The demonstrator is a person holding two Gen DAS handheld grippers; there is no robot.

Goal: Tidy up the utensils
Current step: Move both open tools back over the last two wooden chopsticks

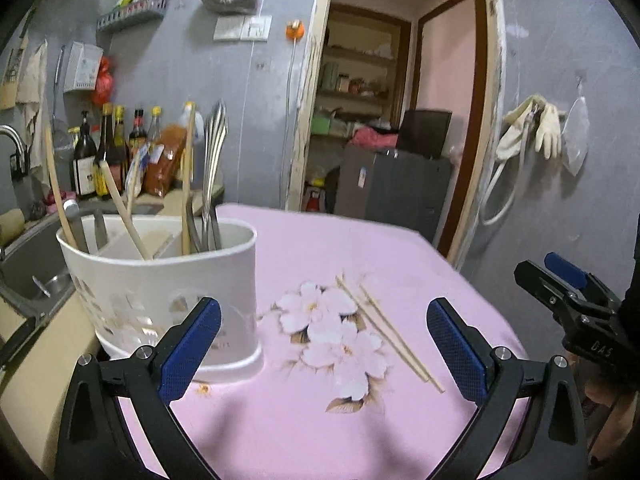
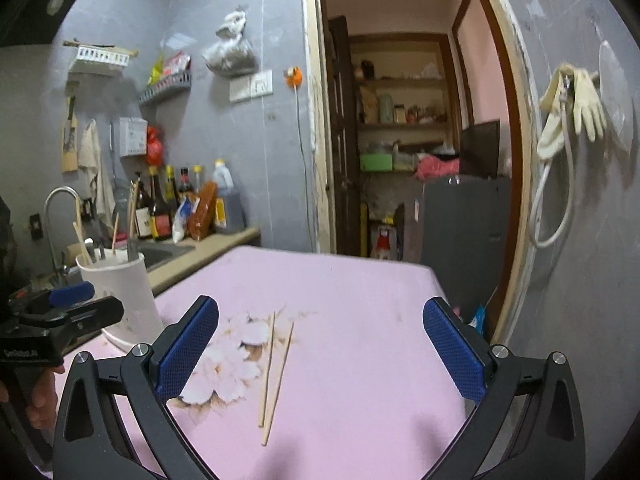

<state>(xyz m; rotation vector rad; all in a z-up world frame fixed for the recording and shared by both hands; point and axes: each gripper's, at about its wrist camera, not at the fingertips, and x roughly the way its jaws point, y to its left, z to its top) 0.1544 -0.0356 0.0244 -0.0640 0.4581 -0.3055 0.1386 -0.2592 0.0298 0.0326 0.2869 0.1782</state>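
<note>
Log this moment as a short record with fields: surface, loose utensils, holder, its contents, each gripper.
surface: pink tablecloth with a flower print
loose utensils: two wooden chopsticks lying side by side on the cloth, near the flowers
holder: white utensil holder standing upright at the cloth's left edge, beside the sink
holder contents: wooden chopsticks and metal utensils, handles up
left gripper: open, nothing between the fingers
right gripper: open, nothing held, chopsticks on the cloth ahead of it
</note>
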